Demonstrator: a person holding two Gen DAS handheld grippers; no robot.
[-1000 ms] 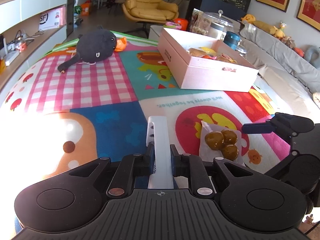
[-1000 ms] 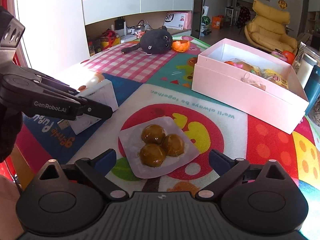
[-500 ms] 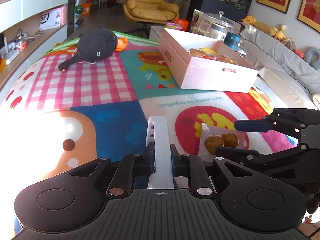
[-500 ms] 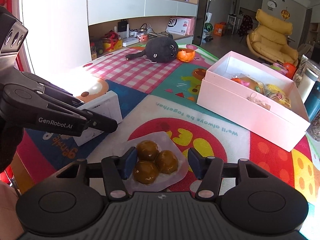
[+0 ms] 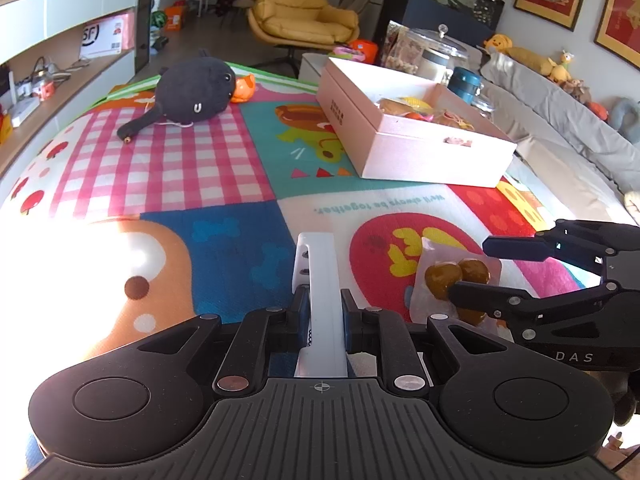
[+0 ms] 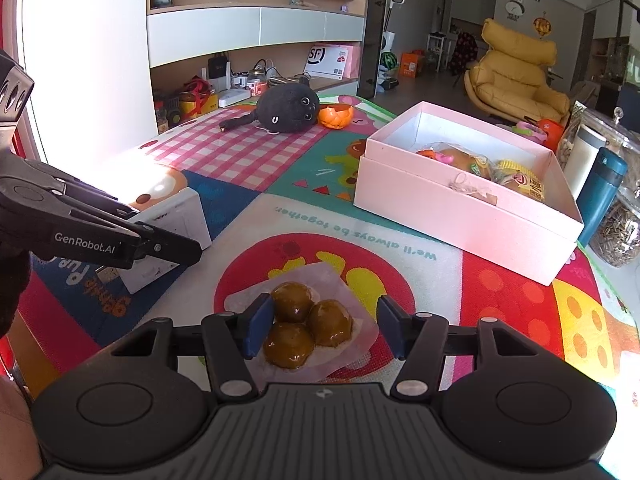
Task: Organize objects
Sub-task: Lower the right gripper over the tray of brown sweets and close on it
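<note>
A clear packet of three brown glazed balls (image 6: 306, 322) lies on the colourful mat; it also shows in the left wrist view (image 5: 454, 274). My right gripper (image 6: 322, 330) is open, its fingers on either side of the packet. My left gripper (image 5: 322, 314) is shut on a flat white box (image 5: 320, 300), which the right wrist view (image 6: 172, 236) shows on edge to the packet's left. An open pink box (image 6: 468, 216) with wrapped snacks stands beyond, also in the left wrist view (image 5: 420, 148).
A dark plush toy (image 5: 192, 92) and an orange peel-like toy (image 6: 335, 116) lie at the mat's far side. A teal bottle (image 6: 600, 196) and glass jars (image 6: 624, 224) stand right of the pink box. A grey sofa (image 5: 568, 140) runs along the right.
My right gripper has moved forward and down over the packet and narrowed, its fingers now flanking the brown balls. My left gripper and the white box have stayed put.
</note>
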